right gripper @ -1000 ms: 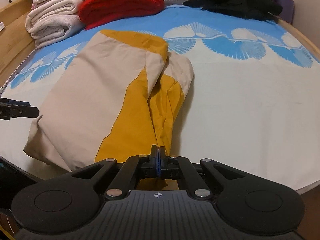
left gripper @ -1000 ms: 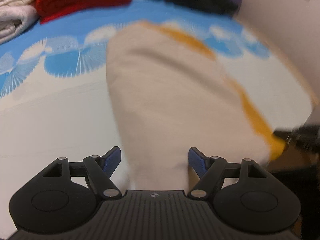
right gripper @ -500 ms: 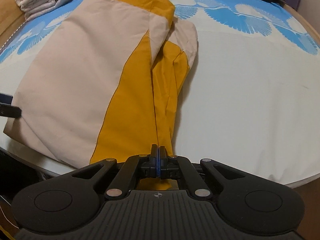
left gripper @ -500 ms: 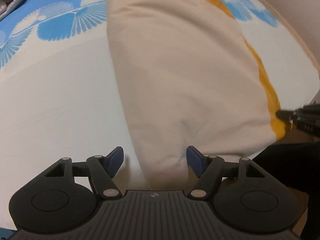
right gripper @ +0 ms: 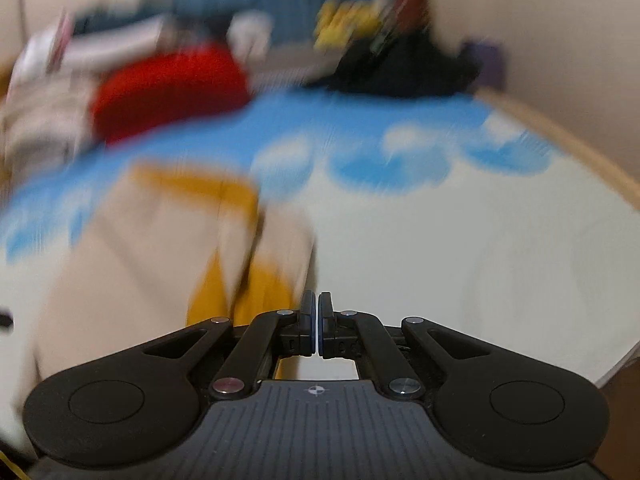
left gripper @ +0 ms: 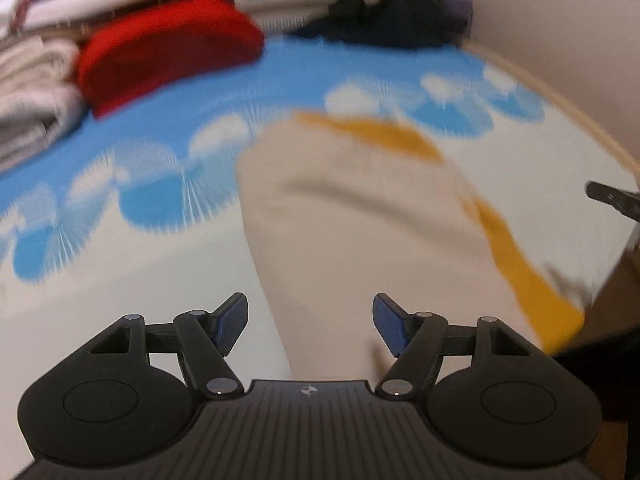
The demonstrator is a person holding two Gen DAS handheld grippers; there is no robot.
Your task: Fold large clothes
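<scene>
A beige and mustard-yellow garment [left gripper: 360,216] lies folded lengthwise on the bed; it also shows in the right wrist view [right gripper: 168,248]. My left gripper [left gripper: 310,326] is open, its blue pads on either side of the garment's near beige end. My right gripper [right gripper: 316,312] is shut with nothing between the pads; the garment's yellow edge lies just to its left. Both views are blurred by motion. The right gripper's tip [left gripper: 612,198] shows at the right edge of the left wrist view.
The bed sheet [right gripper: 460,240] is white with blue fan patterns. A red folded blanket [left gripper: 168,64], white towels [left gripper: 28,92] and dark clothes [left gripper: 392,24] lie at the far end. A wall [left gripper: 560,40] and the bed's wooden edge [right gripper: 580,156] run along the right.
Both grippers have lifted and tilted up, so the far end of the bed is in view again. The right gripper no longer sits over the garment's yellow hem. The left stays open.
</scene>
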